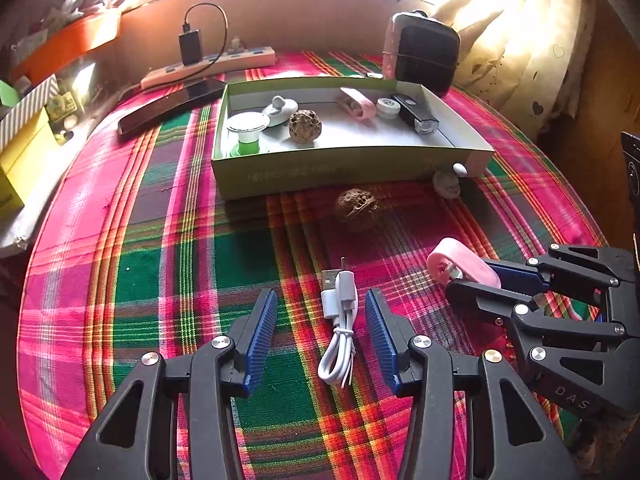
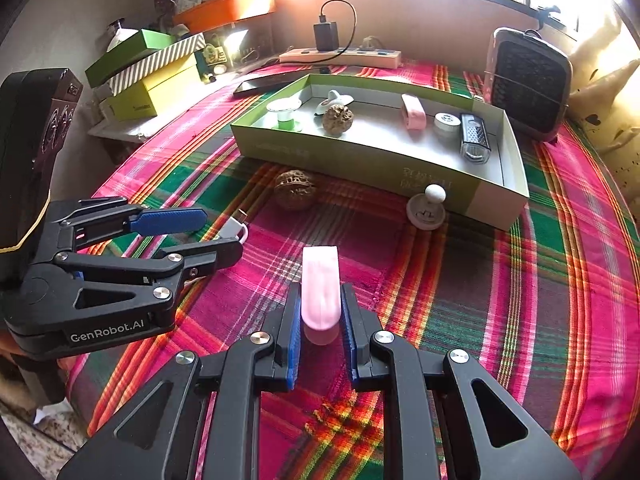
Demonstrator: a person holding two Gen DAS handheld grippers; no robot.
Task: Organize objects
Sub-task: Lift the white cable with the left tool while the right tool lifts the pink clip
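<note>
With the right gripper (image 2: 320, 312) clenching the pink clip (image 2: 320, 288) and the left gripper (image 1: 320, 320) gaping around the white USB cable (image 1: 340, 320), the person is best lifting the clip clear of the box's near wall (image 2: 360, 160).

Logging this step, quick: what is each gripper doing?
Left gripper: open, straddling the white cable.
Right gripper: shut on the pink clip.

A plaid cloth (image 1: 168, 240) is spread over the worktop. At the back a power strip (image 2: 340, 57) is laid along the wall, a black charger (image 2: 326, 36) plugged in. A dark grilled heater (image 2: 528, 88) is stood by the curtain (image 1: 520, 40). Stacked boxes (image 2: 152, 76) are seen left.
</note>
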